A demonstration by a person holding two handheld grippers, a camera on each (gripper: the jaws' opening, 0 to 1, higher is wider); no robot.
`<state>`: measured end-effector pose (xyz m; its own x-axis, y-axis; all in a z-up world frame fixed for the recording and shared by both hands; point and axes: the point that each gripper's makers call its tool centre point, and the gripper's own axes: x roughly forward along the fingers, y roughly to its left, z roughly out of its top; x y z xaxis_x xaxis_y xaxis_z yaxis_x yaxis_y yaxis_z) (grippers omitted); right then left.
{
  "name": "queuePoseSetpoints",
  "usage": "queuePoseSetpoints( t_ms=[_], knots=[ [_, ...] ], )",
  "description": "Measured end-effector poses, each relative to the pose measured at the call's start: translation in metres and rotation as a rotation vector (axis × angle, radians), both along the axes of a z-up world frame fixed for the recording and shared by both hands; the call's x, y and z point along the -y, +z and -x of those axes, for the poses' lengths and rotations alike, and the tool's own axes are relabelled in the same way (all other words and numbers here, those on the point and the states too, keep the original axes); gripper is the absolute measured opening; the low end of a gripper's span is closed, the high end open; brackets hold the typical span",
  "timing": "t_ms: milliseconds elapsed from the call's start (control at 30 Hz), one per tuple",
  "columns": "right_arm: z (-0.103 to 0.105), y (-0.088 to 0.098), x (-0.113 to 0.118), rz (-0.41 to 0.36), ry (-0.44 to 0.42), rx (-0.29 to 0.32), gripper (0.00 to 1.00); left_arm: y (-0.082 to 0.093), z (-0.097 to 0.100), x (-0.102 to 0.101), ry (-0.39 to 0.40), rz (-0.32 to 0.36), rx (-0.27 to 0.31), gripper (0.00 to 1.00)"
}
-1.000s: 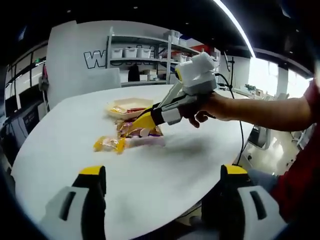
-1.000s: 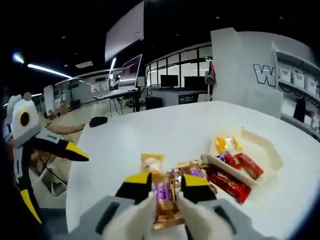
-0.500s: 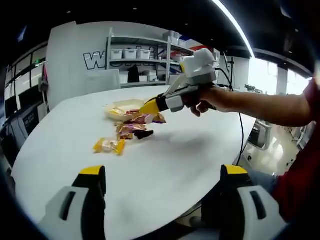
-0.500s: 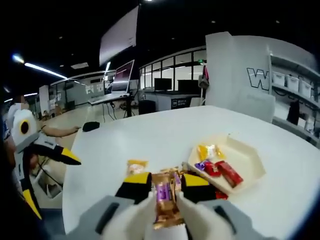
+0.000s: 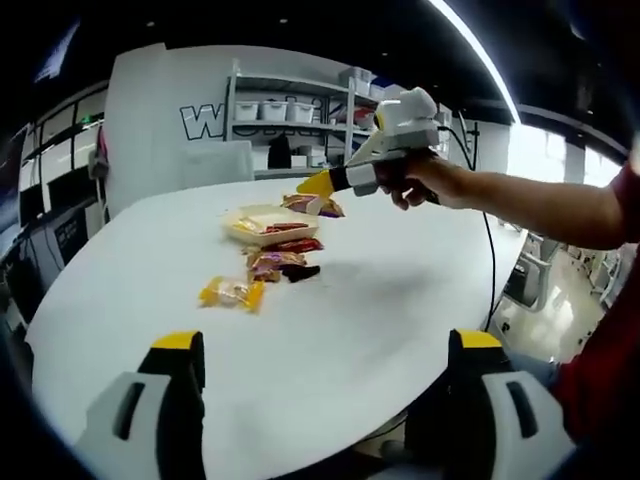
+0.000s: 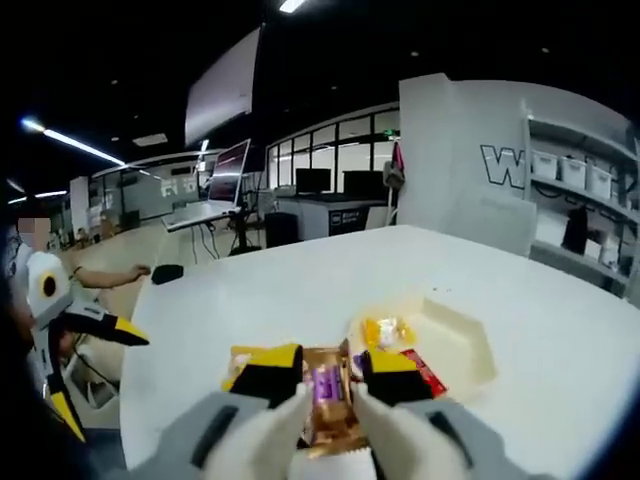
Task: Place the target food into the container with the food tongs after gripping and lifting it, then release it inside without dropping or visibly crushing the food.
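My right gripper (image 6: 328, 372) is shut on a brown and purple wrapped snack bar (image 6: 327, 398), held in the air above the white table. In the left gripper view the right gripper (image 5: 322, 184) hangs by the far side of the cream container (image 5: 258, 214), with the bar (image 5: 316, 205) under its yellow tips. The container (image 6: 455, 345) holds a yellow pack (image 6: 385, 331) and a red bar (image 6: 426, 373). My left gripper (image 5: 327, 345) stands open near the table's front edge, nothing between its jaws.
Loose wrapped snacks (image 5: 282, 264) and a yellow pack (image 5: 231, 292) lie on the table in front of the container. The person's hand and arm (image 5: 500, 200) reach in from the right. Shelves with white bins (image 5: 290, 110) stand behind the table.
The right gripper has risen from the snack pile with the bar in it and moved away toward the container. The left gripper has stayed nearly still.
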<state>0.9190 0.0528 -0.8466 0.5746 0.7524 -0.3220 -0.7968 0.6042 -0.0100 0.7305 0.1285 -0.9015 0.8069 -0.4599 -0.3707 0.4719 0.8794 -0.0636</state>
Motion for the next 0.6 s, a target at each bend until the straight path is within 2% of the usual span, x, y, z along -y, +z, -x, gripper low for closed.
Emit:
queuePoseSetpoints(
  t_ms=[167,600],
  knots=[
    [-0.011,0.008,0.005,-0.041,-0.026,-0.019,0.18,0.006,-0.001,0.003,-0.003,0.026,0.026,0.99],
    [-0.034,0.013,0.017,-0.059,-0.073,-0.034,0.18,0.002,-0.003,-0.001,0.007,0.012,0.006,0.99]
  ],
)
